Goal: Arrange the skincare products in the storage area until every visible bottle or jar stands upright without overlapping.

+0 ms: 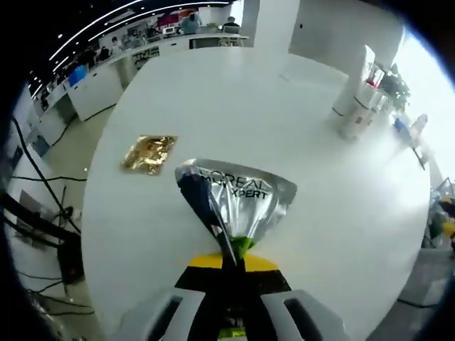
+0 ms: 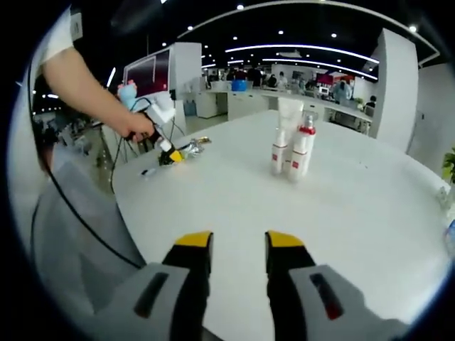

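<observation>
The left claw [image 1: 233, 264] is clenched on a silver sachet [image 1: 238, 199], held just over the white surface [image 1: 213, 99]; a gold sachet [image 1: 148, 153] lies near. The right claw [image 2: 238, 249] is released, bottles [image 2: 293, 145] upright ahead. Next, I judge, stand the sachet clear of them.

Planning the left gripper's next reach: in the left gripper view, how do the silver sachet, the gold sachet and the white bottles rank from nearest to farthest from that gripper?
1. Silver L'Oreal sachet: pinched in the left gripper.
2. Gold sachet: flat on the table, up and left.
3. White bottles: standing far across, upper right.
</observation>
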`<action>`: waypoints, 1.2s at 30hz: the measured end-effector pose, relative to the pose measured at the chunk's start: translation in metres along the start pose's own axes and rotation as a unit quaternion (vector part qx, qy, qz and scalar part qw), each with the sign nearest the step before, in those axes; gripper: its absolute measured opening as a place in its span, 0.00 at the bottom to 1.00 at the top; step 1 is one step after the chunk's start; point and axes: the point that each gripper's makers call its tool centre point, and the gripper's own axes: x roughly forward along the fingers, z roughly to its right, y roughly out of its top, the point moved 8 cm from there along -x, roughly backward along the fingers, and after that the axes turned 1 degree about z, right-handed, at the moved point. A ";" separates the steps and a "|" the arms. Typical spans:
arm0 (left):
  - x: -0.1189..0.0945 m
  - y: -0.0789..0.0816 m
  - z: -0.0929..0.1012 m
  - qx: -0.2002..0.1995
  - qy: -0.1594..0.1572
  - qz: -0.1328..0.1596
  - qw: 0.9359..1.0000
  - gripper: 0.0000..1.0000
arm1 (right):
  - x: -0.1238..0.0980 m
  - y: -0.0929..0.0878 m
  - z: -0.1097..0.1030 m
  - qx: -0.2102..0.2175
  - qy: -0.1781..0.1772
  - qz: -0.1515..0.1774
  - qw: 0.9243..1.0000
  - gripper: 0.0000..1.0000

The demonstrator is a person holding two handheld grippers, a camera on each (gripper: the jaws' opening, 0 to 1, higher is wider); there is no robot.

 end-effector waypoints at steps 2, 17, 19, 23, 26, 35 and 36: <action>-0.004 0.003 0.017 -0.029 -0.038 0.024 0.999 0.05 | 0.000 0.000 -0.001 0.002 0.005 0.000 1.000 0.30; -0.075 -0.017 0.204 -0.084 -0.247 0.119 0.958 0.05 | 0.007 0.060 -0.021 0.370 0.219 0.093 0.898 0.56; -0.078 -0.020 0.212 -0.082 -0.249 0.121 0.957 0.05 | 0.013 0.065 -0.025 0.388 0.235 0.092 0.887 0.58; -0.087 -0.024 0.231 -0.068 -0.259 0.118 0.956 0.05 | 0.023 0.067 -0.028 0.387 0.228 0.077 0.890 0.56; -0.092 -0.026 0.238 -0.053 -0.252 0.116 0.959 0.05 | 0.027 0.072 -0.032 0.408 0.244 0.077 0.877 0.48; -0.103 -0.029 0.246 0.022 -0.212 0.122 0.969 0.06 | 0.040 0.071 -0.033 0.409 0.252 0.041 0.876 0.28; -0.104 -0.029 0.249 0.033 -0.212 0.121 0.969 0.06 | 0.041 0.070 -0.035 0.404 0.251 0.031 0.879 0.25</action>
